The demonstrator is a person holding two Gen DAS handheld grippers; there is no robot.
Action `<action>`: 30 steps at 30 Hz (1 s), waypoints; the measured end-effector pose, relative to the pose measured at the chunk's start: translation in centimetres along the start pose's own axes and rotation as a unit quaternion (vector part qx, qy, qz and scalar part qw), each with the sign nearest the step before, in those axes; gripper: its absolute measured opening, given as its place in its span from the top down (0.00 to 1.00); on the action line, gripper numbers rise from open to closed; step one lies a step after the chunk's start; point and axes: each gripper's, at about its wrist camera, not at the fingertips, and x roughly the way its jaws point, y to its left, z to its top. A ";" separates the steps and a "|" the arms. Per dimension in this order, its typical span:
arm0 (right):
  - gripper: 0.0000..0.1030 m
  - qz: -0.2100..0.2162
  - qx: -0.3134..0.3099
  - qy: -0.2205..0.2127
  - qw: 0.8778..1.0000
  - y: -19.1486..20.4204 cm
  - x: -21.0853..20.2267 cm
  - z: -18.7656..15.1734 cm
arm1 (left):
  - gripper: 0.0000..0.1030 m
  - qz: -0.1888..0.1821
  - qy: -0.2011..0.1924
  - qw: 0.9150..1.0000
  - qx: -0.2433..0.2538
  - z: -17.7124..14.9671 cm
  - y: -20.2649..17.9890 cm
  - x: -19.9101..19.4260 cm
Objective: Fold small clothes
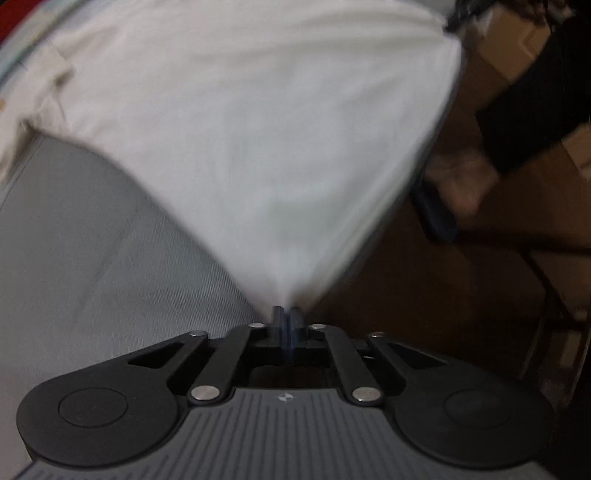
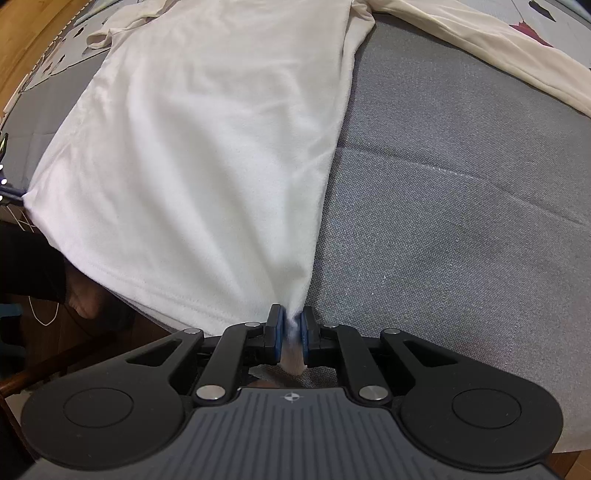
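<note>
A white long-sleeved shirt lies on a grey fabric surface, with its hem toward me and its sleeves spread at the far end. My right gripper is shut on the hem's right corner, which bunches between the blue pads. In the left wrist view the same shirt is pulled taut into a cone toward my left gripper, which is shut on the hem's other corner. That view is motion-blurred.
The grey surface ends at a near edge, with dark floor beyond. A bare foot and a dark-clothed leg are at the right of the left view. Cardboard boxes stand behind. A patterned mat lies at far left.
</note>
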 end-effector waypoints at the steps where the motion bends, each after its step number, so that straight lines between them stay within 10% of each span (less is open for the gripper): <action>1: 0.91 0.000 0.002 0.000 1.000 0.0 0.0 0.0 | 1.00 -0.004 0.006 1.000 0.006 -0.2 -0.1 0.0; 5: 0.91 -0.001 0.006 0.002 1.000 0.1 0.0 0.1 | 0.96 -0.042 -0.072 0.996 -0.041 0.6 1.2 -2.7; 9: 0.90 0.003 0.005 0.001 1.000 0.1 -0.1 0.2 | 0.63 -0.017 -0.099 0.987 -0.124 1.9 3.4 -2.8; 14: 0.94 0.006 0.000 -0.003 1.000 -0.1 -0.4 0.1 | 0.64 -0.008 -0.035 0.993 -0.109 1.9 2.7 0.7; 18: 0.95 0.006 -0.005 -0.008 1.000 -0.2 -0.6 -0.1 | 0.92 -0.012 -0.025 0.995 -0.094 1.1 2.8 1.0; 24: 0.95 0.007 -0.015 0.005 1.000 0.0 -0.4 -0.4 | 0.93 -0.009 -0.004 0.999 -0.040 0.4 1.3 0.9; 30: 0.91 0.019 0.007 -0.036 0.999 -0.4 -1.7 0.2 | 0.89 -0.011 -0.091 0.989 -0.116 0.9 4.3 -3.0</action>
